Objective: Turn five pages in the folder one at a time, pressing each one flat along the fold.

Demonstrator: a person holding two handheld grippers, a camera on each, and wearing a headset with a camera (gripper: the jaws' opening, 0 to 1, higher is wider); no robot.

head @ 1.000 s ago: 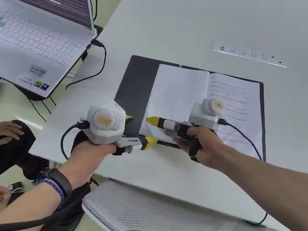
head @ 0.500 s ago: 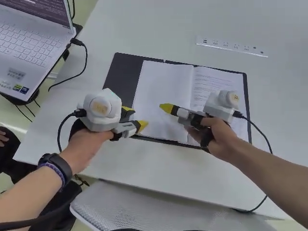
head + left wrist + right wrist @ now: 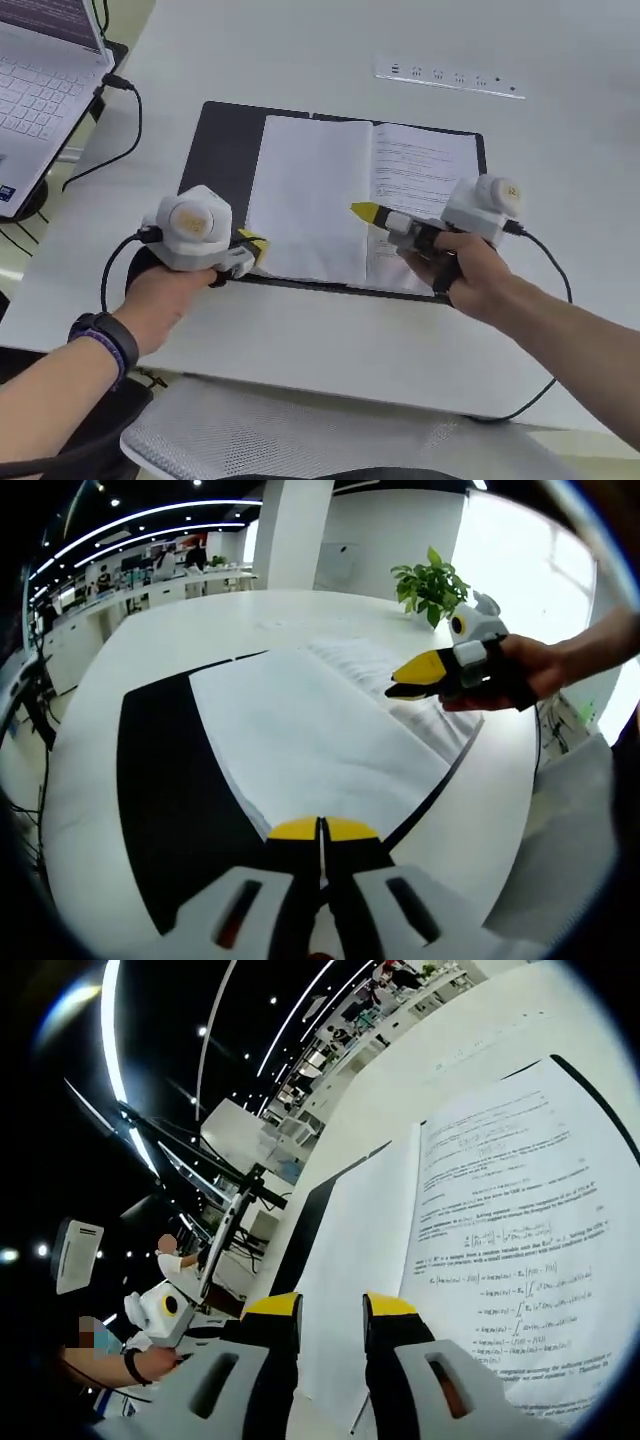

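The black folder [image 3: 225, 150] lies open on the white table. A blank white page [image 3: 310, 195] rests on its left half and a printed page [image 3: 425, 165] on the right. My left gripper [image 3: 255, 243] sits at the near left corner of the blank page, jaws shut with nothing between them [image 3: 322, 828]. My right gripper [image 3: 365, 212] hovers low over the fold, pointing left. Its jaws stand a little apart with nothing between them [image 3: 332, 1310], above the blank page [image 3: 360, 1250] and next to the printed page [image 3: 510, 1210].
An open laptop [image 3: 30, 80] stands at the far left with a black cable [image 3: 115, 150] running off it. A white power strip [image 3: 450, 78] lies beyond the folder. A mesh chair seat [image 3: 300, 440] shows below the table's near edge.
My right gripper has moved rightward across the blank page, from its near left corner to the fold. The left gripper has stayed near that corner. The head camera has shifted.
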